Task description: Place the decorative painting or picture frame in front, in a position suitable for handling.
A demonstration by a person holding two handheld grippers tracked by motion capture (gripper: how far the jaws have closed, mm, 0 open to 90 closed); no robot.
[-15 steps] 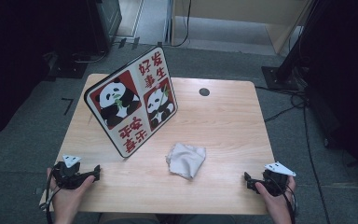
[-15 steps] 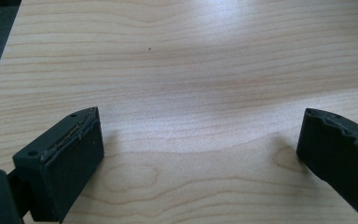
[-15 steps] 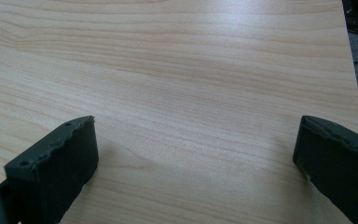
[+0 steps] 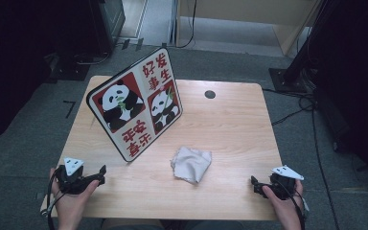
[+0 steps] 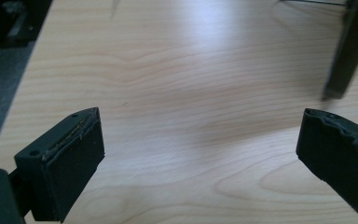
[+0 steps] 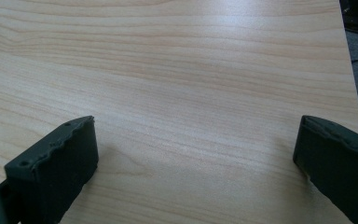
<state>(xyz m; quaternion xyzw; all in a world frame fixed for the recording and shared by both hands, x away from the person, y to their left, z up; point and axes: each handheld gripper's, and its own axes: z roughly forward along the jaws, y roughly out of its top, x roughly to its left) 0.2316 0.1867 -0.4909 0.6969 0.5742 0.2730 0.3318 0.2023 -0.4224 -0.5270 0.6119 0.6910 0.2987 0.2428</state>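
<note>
On the table [image 4: 230, 124]: panda board [image 4: 136, 103] propped upright at left rear, crumpled cloth [image 4: 190, 164] in front of it toward centre, left gripper [image 4: 98, 175] and right gripper [image 4: 255, 184] at near corners.

table [image 4: 230, 124]: smooth pale wood | cloth [image 4: 191, 164]: soft grey fabric | sign [image 4: 135, 103]: glossy

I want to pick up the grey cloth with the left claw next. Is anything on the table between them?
Nothing visible is. Bare wood lies between the left claw, whose jaws are open, and the grey cloth. The panda sign stands behind that path, its lower corner close to it but not across it.
</note>
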